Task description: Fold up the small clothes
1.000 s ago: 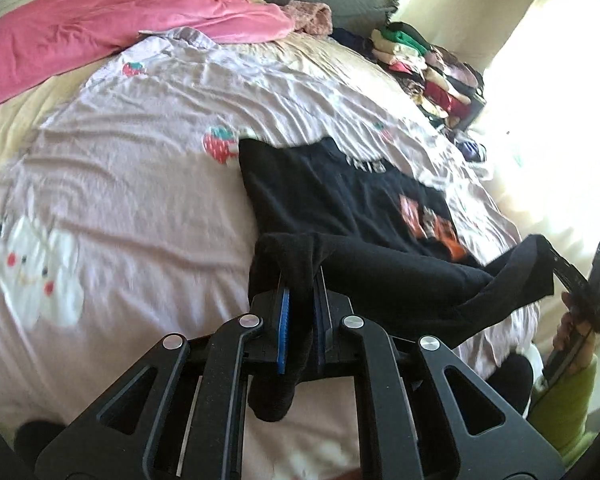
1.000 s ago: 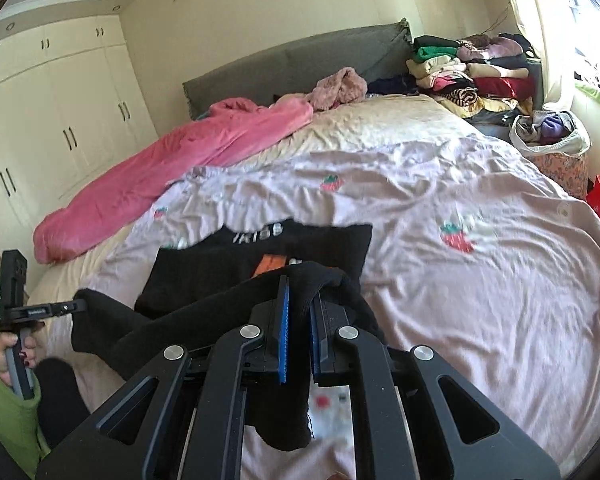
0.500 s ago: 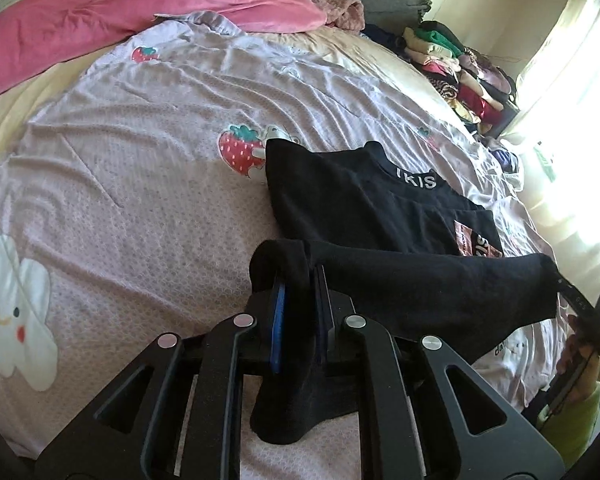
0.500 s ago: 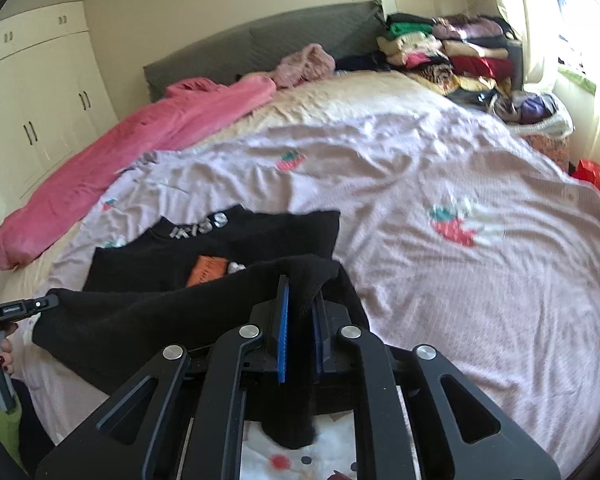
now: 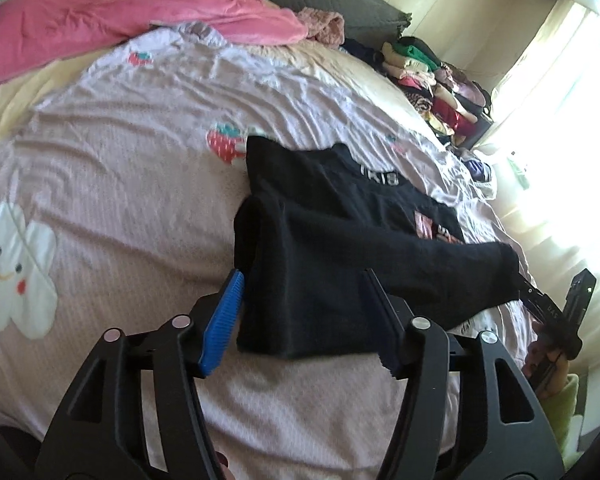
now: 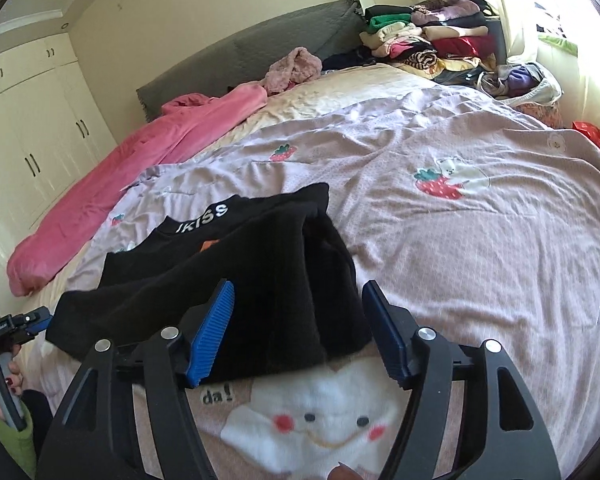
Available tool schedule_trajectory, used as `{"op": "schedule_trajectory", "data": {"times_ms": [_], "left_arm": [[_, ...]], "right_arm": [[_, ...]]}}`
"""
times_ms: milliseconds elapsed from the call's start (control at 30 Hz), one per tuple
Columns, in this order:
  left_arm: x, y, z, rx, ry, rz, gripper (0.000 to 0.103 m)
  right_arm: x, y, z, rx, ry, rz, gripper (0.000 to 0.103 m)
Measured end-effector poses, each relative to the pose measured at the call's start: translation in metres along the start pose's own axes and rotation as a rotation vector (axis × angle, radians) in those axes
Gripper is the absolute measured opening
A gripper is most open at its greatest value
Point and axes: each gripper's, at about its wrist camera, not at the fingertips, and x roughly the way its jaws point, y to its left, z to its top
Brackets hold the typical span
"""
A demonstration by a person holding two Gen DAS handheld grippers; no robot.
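Left wrist: black top on pink bedspread, collar with white lettering toward headboard, bottom half folded up, fold edge running crosswise between both grippers. Left hand-held gripper just opened wide, cloth between pads, unpressed. Right wrist: right hand-held gripper likewise just opened, straddling folded corner.

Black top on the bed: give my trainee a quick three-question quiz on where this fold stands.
1. True or false: the left claw is clamped on the black top.
2. Which part is folded over? A) bottom edge up over the chest B) collar downward
3. What white letters show at the collar?

Key:
1. False; both it and the right claw have just been opening, pads clear of the cloth.
2. A
3. KISS, first letter unclear.
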Motion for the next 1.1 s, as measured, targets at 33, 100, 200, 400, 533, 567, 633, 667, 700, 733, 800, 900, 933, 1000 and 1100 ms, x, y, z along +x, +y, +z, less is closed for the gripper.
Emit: {"op": "schedule_trajectory", "data": {"times_ms": [33,100,200,400,533,567,633,667,700,733,800,900,933,1000,1100], "left_arm": [[0.002,0.000,-0.003,0.002,0.011,-0.008,0.053],[0.007,-0.001,-0.007,0.016,0.026,0.007,0.053],[0.012,0.000,-0.010,0.018,0.036,0.013,0.053],[0.019,0.002,-0.012,0.021,0.040,0.073,0.007],[0.014,0.002,-0.009,0.024,0.029,0.057,0.004],[0.011,0.000,-0.006,0.027,0.022,0.050,0.004],[0.008,-0.005,0.001,0.036,0.011,0.031,0.004],[0.007,-0.007,0.005,0.035,0.005,0.021,0.004],[0.006,-0.009,0.010,0.031,0.000,0.011,0.004],[0.006,-0.009,0.016,0.025,-0.007,0.002,0.004],[0.005,-0.009,0.029,-0.001,-0.027,-0.005,0.003],[0.010,-0.010,0.048,-0.025,-0.049,-0.010,0.003],[0.014,-0.010,0.055,-0.033,-0.048,-0.011,0.003],[0.022,-0.008,0.068,-0.050,-0.051,-0.002,0.003],[0.035,-0.006,0.084,-0.073,-0.039,0.011,0.003]], "right_arm": [[-0.001,0.001,-0.001,0.000,0.001,0.010,0.065],[0.000,0.004,-0.004,-0.009,0.010,0.021,0.065],[0.005,0.007,-0.006,-0.018,0.028,0.026,0.063],[0.017,0.010,-0.013,-0.035,0.091,0.065,0.009],[0.013,0.012,-0.009,-0.037,0.079,0.105,0.009],[0.011,0.014,-0.007,-0.043,0.073,0.112,0.009],[0.009,0.016,-0.002,-0.051,0.060,0.121,0.008],[0.008,0.018,0.002,-0.052,0.054,0.128,0.008],[0.006,0.019,0.008,-0.054,0.043,0.133,0.008],[0.003,0.019,0.013,-0.054,0.030,0.137,0.008],[0.000,0.018,0.027,-0.042,0.005,0.148,0.008],[0.001,0.018,0.044,-0.042,-0.023,0.138,0.008],[0.003,0.018,0.049,-0.044,-0.025,0.129,0.008],[0.011,0.016,0.059,-0.034,-0.021,0.115,0.008],[0.025,0.013,0.073,-0.011,-0.012,0.097,0.008]]}}
